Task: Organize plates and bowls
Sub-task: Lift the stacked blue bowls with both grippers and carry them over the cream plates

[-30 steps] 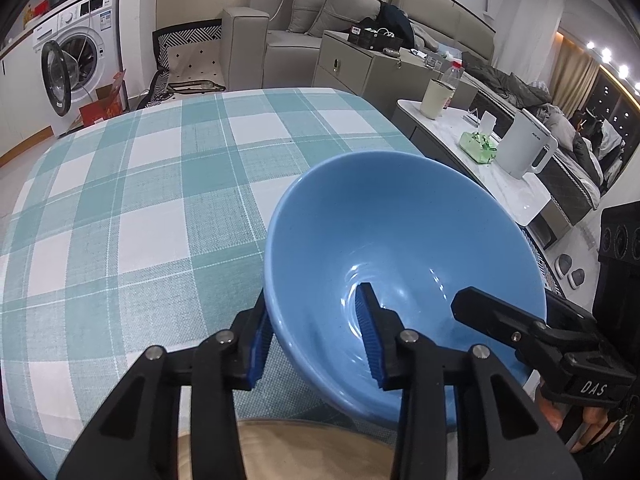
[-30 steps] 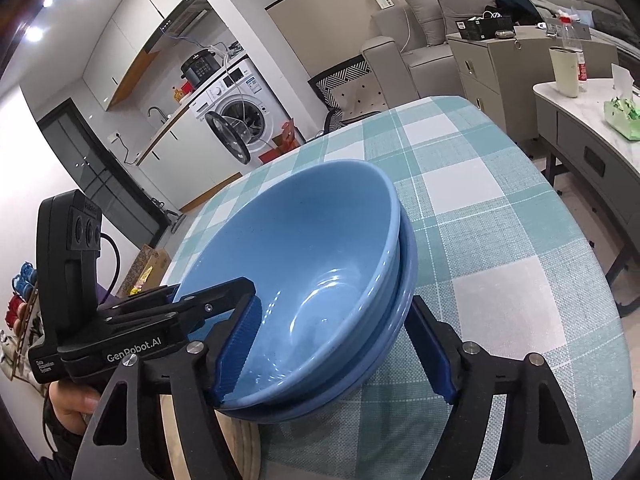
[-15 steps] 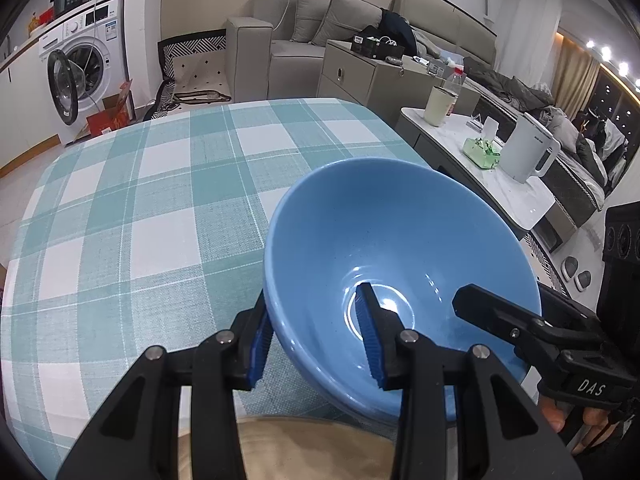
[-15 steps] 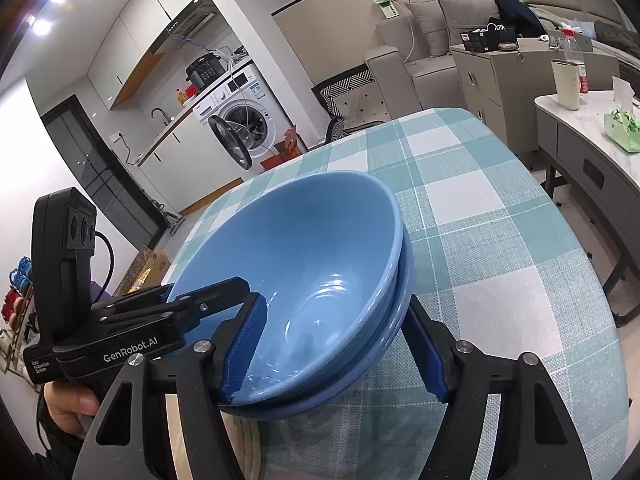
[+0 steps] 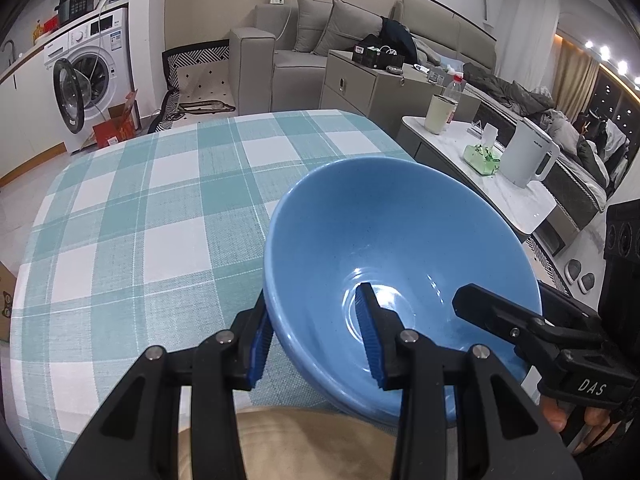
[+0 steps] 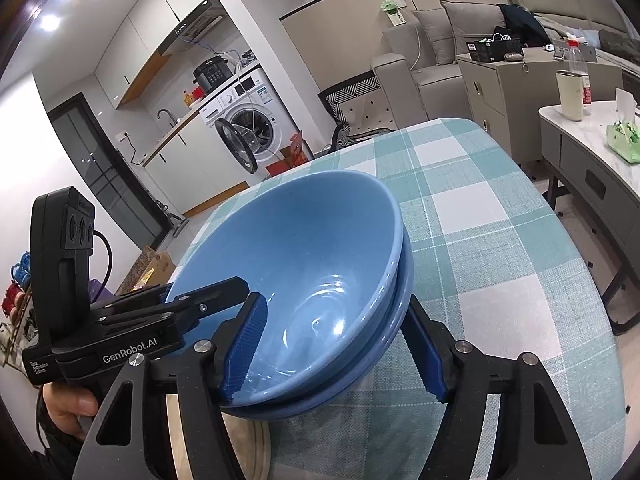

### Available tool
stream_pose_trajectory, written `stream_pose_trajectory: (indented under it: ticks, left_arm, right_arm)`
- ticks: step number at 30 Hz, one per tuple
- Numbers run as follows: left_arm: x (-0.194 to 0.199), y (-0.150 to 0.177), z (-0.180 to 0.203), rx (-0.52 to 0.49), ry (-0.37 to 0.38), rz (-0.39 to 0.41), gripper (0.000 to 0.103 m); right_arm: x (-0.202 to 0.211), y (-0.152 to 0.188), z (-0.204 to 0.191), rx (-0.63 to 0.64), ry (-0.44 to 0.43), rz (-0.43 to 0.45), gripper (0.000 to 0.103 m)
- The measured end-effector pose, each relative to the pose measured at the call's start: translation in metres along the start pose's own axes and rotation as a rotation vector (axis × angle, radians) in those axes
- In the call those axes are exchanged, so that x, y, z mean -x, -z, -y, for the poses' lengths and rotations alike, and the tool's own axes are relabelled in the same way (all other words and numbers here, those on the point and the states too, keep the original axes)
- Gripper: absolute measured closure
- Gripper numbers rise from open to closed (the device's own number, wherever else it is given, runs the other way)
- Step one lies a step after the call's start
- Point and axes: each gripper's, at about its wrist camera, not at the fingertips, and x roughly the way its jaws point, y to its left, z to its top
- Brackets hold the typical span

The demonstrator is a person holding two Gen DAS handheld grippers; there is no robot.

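1. Two blue bowls sit nested and tilted above the near edge of the counter point(image 5: 132, 216), with its checked cloth. The top bowl point(image 6: 304, 256) rests inside the lower bowl point(image 6: 394, 326), whose rim shows as a second lip on the right side.

2. The left gripper point(image 5: 316, 340) is clenched on the near wall of the stack, one pad inside the top bowl and one outside. Its jaws have not changed over the last second.

3. The right gripper point(image 6: 334, 350) straddles the stack's right wall. Its jaws have just been closing a little. The inner pad lies against the top bowl's inside; the outer pad sits just beside the lower bowl's outside. Whether it presses yet, I cannot tell.

4. Compared with a second ago, the bowls look barely moved; more of the far room shows above the counter in the left view.

5. Judgement: stacking looks done, and the second grip is being set so both hands can carry the pair. The tilt risks the top bowl sliding.
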Motion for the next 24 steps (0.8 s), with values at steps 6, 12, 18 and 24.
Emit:
stream_pose_trajectory:
  ticks: [6, 12, 18, 24]
  left_arm:
    - [0.015, 0.001, -0.003, 0.01, -0.016, 0.022, 0.065]
    - [0.034, 0.006, -0.007, 0.017, -0.038, 0.046, 0.065]
    - [0.053, 0.012, -0.015, 0.032, -0.059, 0.064, 0.065]
    - [0.073, 0.022, -0.023, 0.047, -0.081, 0.08, 0.065]
  right_arm:
    - [0.004, -0.003, -0.008, 0.016, -0.015, -0.007, 0.033]
    - [0.013, -0.004, -0.026, 0.043, -0.036, -0.003, 0.033]
    - [0.018, -0.001, -0.047, 0.079, -0.046, -0.016, 0.033]
    - [0.02, 0.004, -0.066, 0.113, -0.063, -0.033, 0.033]
